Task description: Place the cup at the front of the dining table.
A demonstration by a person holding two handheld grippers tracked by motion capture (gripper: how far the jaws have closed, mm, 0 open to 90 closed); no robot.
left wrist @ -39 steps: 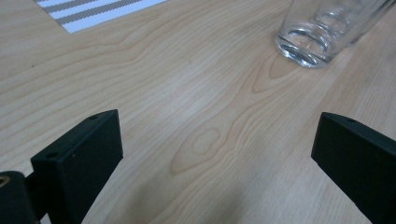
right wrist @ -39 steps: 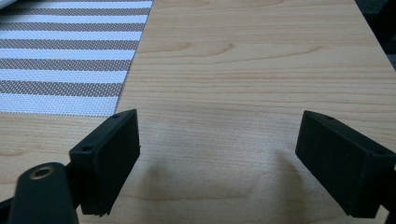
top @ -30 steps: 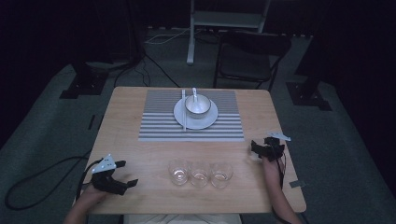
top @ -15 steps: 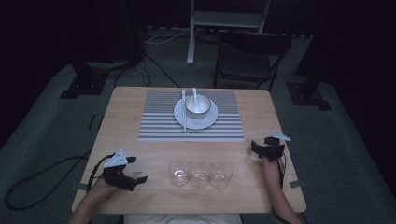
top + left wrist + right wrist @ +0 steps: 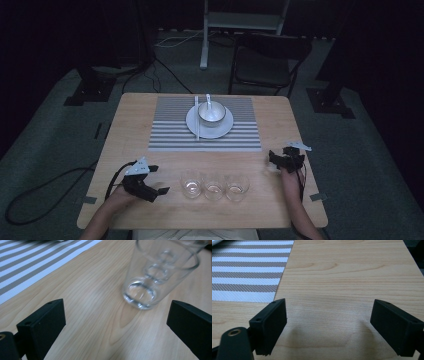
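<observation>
Glasses, three clear and empty, stand in a touching row near the table's [image 5: 150, 120] front edge; the leftmost glass [image 5: 190, 183] sits just ahead of the left gripper [image 5: 159, 181], jaws wide apart. Right gripper [image 5: 274, 159], also spread, holds nothing. A bowl [image 5: 211, 112] with a spoon [image 5: 208, 100] rests on a plate [image 5: 220, 131] atop the striped placemat [image 5: 170, 125].

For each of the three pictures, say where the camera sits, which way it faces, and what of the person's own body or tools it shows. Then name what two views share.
High view: above the person's side, looking forward and down on the table; both forearms, left gripper and right gripper show.
Left gripper view: rides on the left gripper, facing the nearest glass; open jaws rise from below.
Right gripper view: rides on the right gripper, facing bare wood; open jaws.
Shared: all three show the striped placemat.
</observation>
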